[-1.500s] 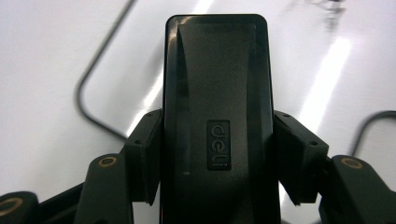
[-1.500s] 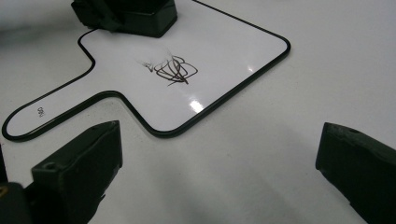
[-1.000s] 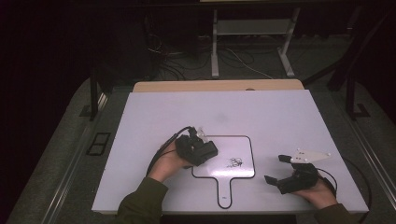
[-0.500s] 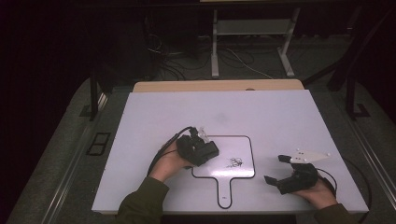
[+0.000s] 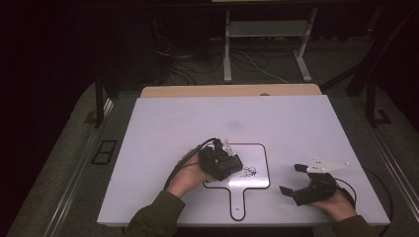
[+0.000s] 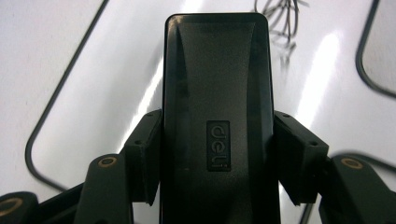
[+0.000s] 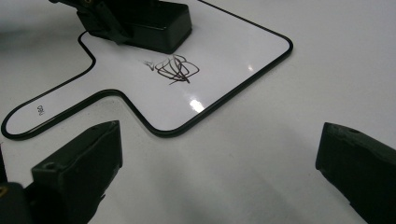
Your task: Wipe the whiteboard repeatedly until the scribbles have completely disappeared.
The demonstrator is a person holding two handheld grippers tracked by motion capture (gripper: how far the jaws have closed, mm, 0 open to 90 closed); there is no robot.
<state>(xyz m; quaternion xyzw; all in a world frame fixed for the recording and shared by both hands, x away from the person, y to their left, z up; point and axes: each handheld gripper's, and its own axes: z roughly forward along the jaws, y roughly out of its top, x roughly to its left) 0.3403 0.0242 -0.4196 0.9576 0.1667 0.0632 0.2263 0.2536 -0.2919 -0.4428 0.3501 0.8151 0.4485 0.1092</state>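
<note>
The left tool (image 5: 232, 165) is clenched on a black whiteboard eraser (image 6: 217, 121), its jaws pressing the two long sides near the middle. The eraser rests on a small paddle-shaped whiteboard (image 5: 257, 178) lying flat on the white counter (image 5: 163, 128), just beside a dark scribble (image 7: 173, 67) near the board's centre. The eraser looks like a light, rigid plastic block with a soft underside; its smooth sides could slip, so a mid-body squeeze across the width suits it. The thin board probably slides easily under a wipe. The right tool (image 5: 299, 180) sits released with jaws wide apart, near the board's right edge.
</note>
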